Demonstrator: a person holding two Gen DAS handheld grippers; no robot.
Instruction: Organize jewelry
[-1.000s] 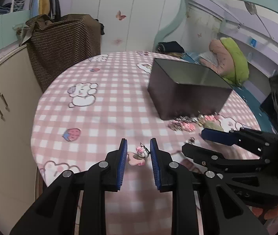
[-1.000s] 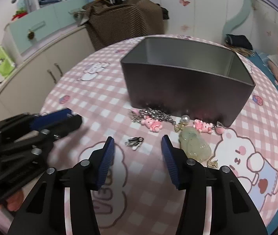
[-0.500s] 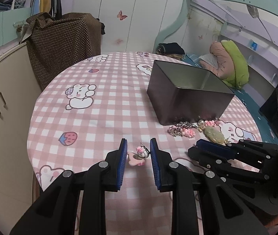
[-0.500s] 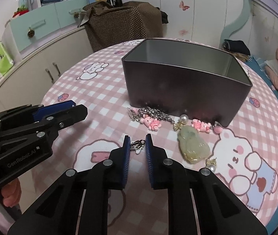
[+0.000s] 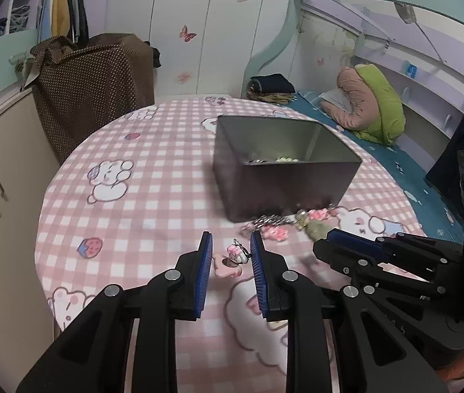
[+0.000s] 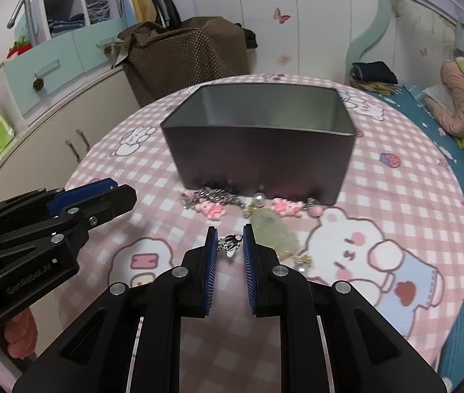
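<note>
The right gripper pinches a small silver clip lying crosswise between its pads, while the left gripper clamps a pink charm likewise.

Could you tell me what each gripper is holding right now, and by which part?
Left gripper: pink charm, clamped by its sides. Right gripper: small silver clip, pinched across its ends.

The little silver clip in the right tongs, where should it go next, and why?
Probably carry it up over the grey metal box and drop it in. The right tongs pinch the small silver clip, the box stands open just behind, and the left view shows jewelry already inside.
</note>
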